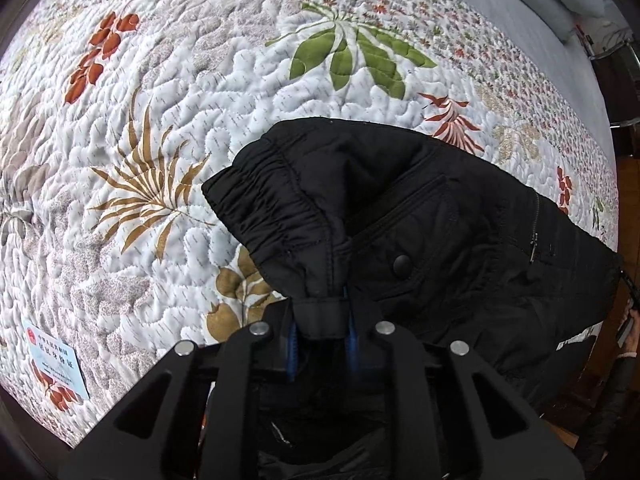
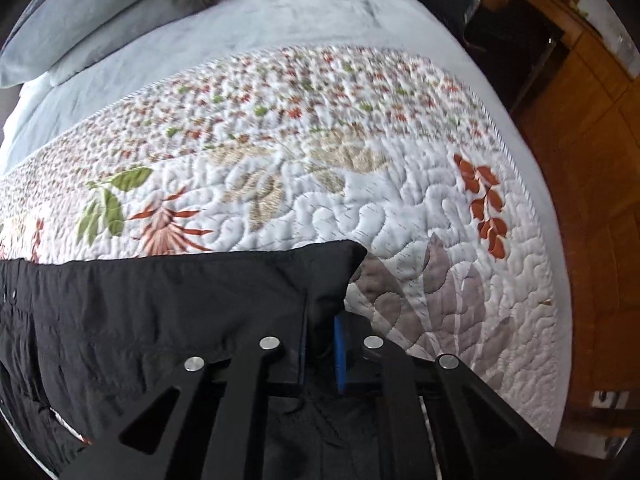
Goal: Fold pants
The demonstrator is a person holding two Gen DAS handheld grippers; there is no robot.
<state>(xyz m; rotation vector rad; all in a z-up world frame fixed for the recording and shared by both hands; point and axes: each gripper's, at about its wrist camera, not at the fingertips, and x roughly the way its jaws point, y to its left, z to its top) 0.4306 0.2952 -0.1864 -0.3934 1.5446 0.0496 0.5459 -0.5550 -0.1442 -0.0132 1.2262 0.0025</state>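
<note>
The black pants (image 1: 400, 216) lie over a quilted floral bedspread (image 1: 200, 92). In the left wrist view the elastic waistband end with a snap button and zip pocket bunches up, and my left gripper (image 1: 322, 320) is shut on a fold of that waistband. In the right wrist view the pants (image 2: 160, 304) stretch away to the left, and my right gripper (image 2: 322, 344) is shut on their near right corner. Both pinched parts are lifted slightly off the bedspread (image 2: 320, 160).
A small blue card (image 1: 56, 364) lies on the quilt at lower left. Grey pillows (image 2: 92, 12) and a grey sheet lie at the head of the bed. The bed edge, wooden floor (image 2: 592, 208) and a wooden cabinet are on the right.
</note>
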